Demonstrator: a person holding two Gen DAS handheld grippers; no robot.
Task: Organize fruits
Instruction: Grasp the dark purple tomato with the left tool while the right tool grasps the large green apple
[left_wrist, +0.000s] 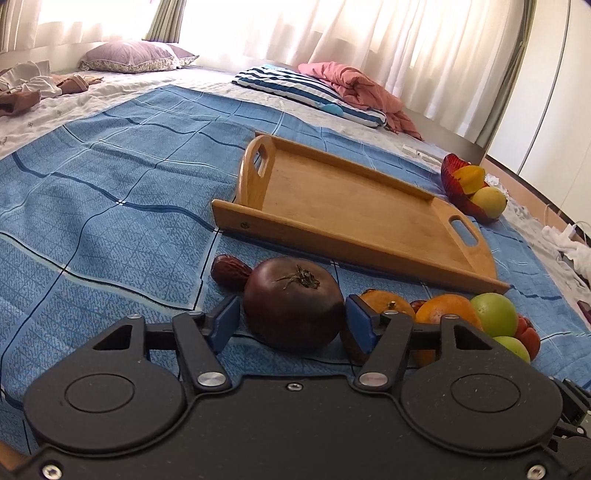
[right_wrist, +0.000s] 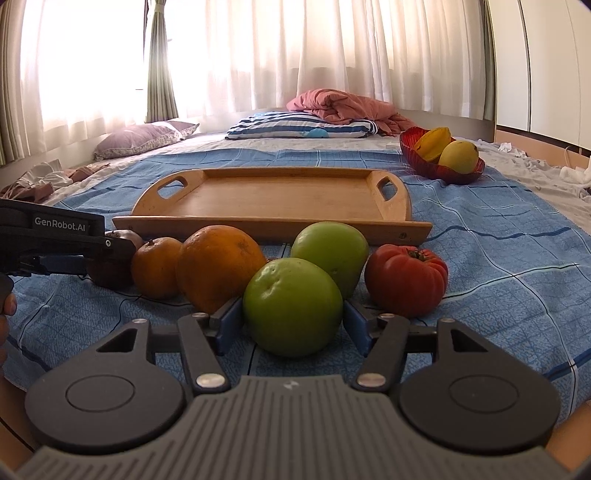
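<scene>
Blue checked bedspread (right_wrist: 498, 258) on a bed (sheer curtains behind), left gripper (left_wrist: 291, 319) fingers straddling a dark tomato (left_wrist: 293, 302), grip unclear, wooden tray (right_wrist: 273, 197) beyond, right gripper (right_wrist: 291, 321) fingers flanking a green apple (right_wrist: 292, 306), contact unclear.

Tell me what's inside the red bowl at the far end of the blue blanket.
The red bowl holds two fruits: a yellow-orange ribbed one that looks like a starfruit, and a round yellow one in front of it. The bowl's bottom is hidden beneath them, so anything lower down can't be seen.

Right gripper (right_wrist: 293, 326) jaws flank a green fruit (right_wrist: 292, 306).
</scene>
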